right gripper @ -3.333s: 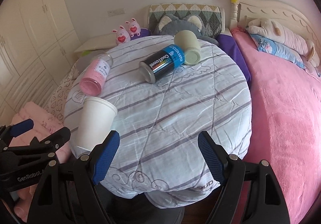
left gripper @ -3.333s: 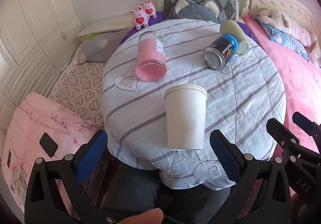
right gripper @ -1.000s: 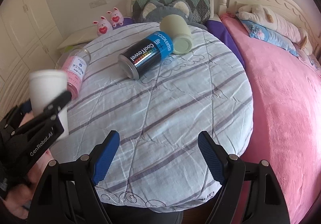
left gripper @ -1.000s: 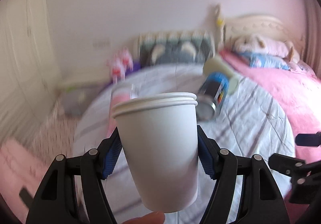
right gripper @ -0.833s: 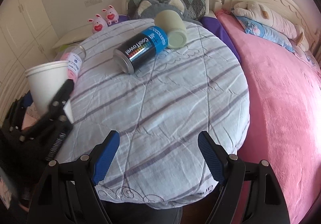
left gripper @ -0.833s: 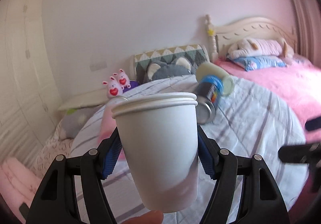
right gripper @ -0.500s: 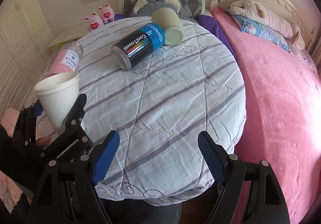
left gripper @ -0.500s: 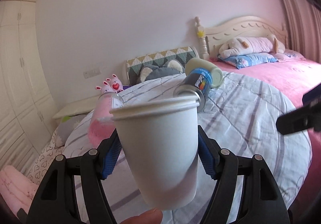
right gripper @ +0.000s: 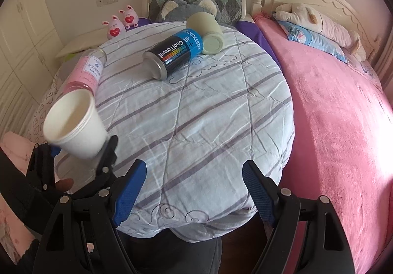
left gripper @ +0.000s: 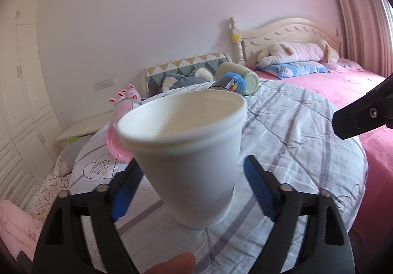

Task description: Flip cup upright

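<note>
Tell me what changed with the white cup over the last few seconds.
The left gripper took hold of the white cup, lifted it off the table and turned it mouth-up; its fingers now look parted beside it. The right gripper stayed open and empty. The pink jar, black can and green cup lie as before.
</note>
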The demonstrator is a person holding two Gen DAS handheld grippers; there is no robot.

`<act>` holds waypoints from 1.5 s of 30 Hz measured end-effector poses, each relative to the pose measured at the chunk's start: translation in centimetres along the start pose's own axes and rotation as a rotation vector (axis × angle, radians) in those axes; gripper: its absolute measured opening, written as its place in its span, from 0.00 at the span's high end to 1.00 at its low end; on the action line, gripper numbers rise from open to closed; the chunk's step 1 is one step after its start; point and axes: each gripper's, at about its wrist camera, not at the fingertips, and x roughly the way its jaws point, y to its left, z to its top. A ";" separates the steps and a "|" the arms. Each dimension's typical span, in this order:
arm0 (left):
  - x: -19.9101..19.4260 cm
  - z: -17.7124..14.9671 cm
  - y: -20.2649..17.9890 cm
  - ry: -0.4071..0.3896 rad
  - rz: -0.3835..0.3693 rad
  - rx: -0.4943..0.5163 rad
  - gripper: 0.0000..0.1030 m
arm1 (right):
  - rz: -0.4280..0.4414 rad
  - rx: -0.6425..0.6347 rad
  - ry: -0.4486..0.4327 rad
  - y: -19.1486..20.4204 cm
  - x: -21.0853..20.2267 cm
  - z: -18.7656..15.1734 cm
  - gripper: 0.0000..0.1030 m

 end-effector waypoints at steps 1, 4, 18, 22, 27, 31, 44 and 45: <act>-0.2 0.1 0.0 -0.001 -0.004 0.002 0.09 | -0.002 0.002 -0.007 0.1 -0.3 -0.2 0.21; -0.9 0.4 0.0 0.000 -0.027 0.000 0.08 | -0.005 0.004 -0.021 0.5 -0.9 -0.5 0.21; -5.7 2.0 3.7 0.151 -0.014 -0.082 0.03 | -0.001 0.050 -0.219 2.0 -7.4 -2.9 0.21; -8.4 1.9 5.6 0.233 0.024 -0.117 0.03 | -0.004 0.056 -0.270 2.2 -8.9 -4.0 0.21; -11.5 1.1 7.9 0.339 0.082 -0.162 0.03 | 0.015 0.028 -0.272 3.5 -8.7 -5.5 0.21; -14.4 1.3 9.2 0.294 0.138 -0.199 0.03 | 0.037 -0.007 -0.302 5.4 -8.5 -7.0 0.21; -18.4 2.0 9.1 0.257 0.172 -0.206 0.03 | 0.059 -0.029 -0.373 7.5 -10.1 -9.6 0.21; -18.4 1.9 9.0 0.258 0.175 -0.203 0.03 | 0.053 -0.025 -0.377 7.3 -10.2 -9.6 0.21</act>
